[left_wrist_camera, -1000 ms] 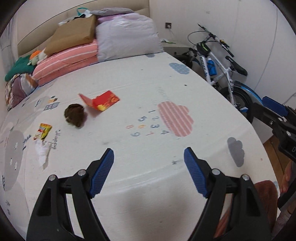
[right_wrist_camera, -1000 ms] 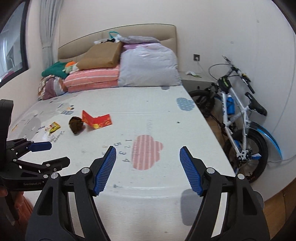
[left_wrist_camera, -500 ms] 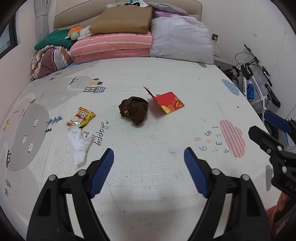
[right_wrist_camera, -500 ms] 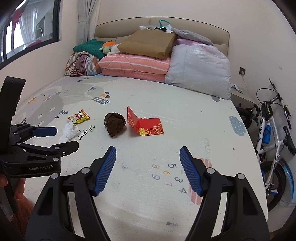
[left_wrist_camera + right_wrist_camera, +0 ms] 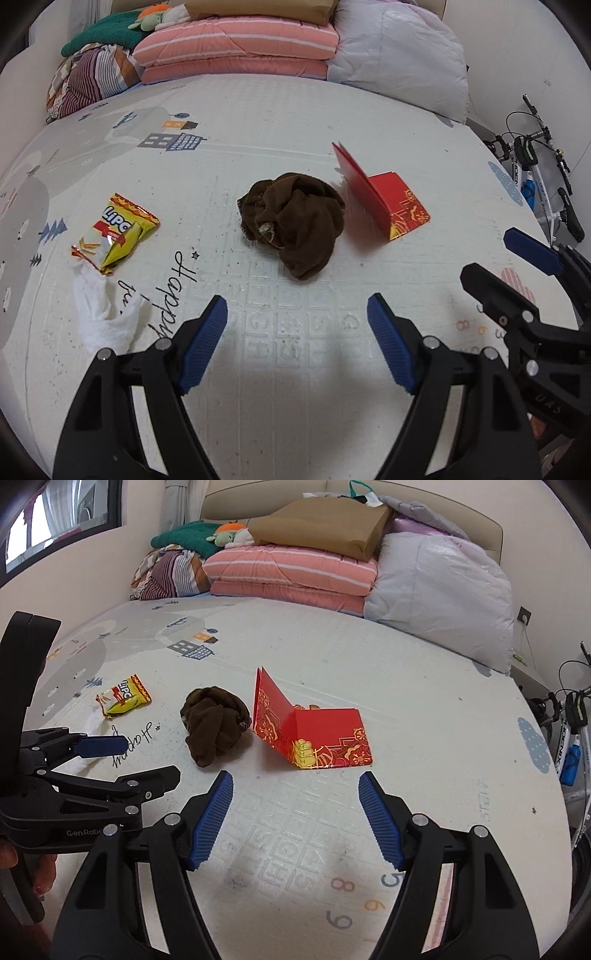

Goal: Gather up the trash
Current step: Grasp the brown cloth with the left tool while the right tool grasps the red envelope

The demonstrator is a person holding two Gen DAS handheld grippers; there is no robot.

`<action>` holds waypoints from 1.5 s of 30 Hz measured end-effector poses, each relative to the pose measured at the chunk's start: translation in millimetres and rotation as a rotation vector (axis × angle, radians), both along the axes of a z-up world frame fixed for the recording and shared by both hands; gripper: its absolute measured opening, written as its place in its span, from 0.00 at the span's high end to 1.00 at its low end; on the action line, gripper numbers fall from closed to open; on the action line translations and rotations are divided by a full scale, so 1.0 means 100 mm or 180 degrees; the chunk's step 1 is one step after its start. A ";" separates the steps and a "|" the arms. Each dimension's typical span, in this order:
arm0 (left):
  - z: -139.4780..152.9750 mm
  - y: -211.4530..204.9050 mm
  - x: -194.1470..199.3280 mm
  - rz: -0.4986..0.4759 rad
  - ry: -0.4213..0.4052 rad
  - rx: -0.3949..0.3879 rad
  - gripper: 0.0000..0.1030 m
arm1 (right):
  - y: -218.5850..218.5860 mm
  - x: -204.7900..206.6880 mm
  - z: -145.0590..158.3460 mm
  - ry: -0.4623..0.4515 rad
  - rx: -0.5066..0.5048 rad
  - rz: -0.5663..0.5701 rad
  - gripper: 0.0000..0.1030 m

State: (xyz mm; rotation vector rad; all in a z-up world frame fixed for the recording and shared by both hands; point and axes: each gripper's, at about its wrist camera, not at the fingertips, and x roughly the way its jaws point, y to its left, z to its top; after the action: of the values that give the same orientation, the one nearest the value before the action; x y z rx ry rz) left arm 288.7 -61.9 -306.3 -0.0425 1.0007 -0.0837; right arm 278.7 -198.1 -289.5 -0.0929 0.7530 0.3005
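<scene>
Both claws are wide and empty: the left gripper [image 5: 295, 328] faces the crumpled brown cloth [image 5: 293, 223] lying soft just beyond its tips, while the right gripper [image 5: 295, 805] is nearer the stiff, glossy red envelope [image 5: 314, 734], folded upright just right of the cloth on the bed [image 5: 295, 122].

Printed bed mat [image 5: 295, 110], snack wrapper [image 5: 118, 230], tissue [image 5: 105, 314], brown cloth [image 5: 295, 221], red envelope [image 5: 388, 199]

The yellow snack bag [image 5: 117, 233] says "Lipo", the bed's play mat [image 5: 295, 122] has "Happy" in curly black letters plus the coloured numbers 8, 9 and 6, and the left claw [image 5: 138, 760] says "GenRob".
</scene>
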 end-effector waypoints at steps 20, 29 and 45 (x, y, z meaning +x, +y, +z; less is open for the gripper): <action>-0.33 0.12 0.58 0.0036 -0.0056 -0.0126 0.42 | 0.27 0.88 -0.56 0.0265 0.0094 0.0161 0.76; -0.26 0.12 0.55 -0.0002 -0.0088 -0.0302 0.88 | 0.25 0.77 -0.48 0.0204 0.0098 0.0125 0.94; 0.10 0.07 0.27 -0.0043 -0.0336 -0.0247 0.91 | 0.04 0.31 -0.13 0.0252 0.0366 -0.0039 0.97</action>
State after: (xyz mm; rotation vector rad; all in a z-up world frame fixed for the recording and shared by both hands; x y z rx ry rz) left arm 316.1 -55.2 -296.6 -0.1015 0.8922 -0.1358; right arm 309.9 -194.6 -302.6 0.0323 0.8129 0.3366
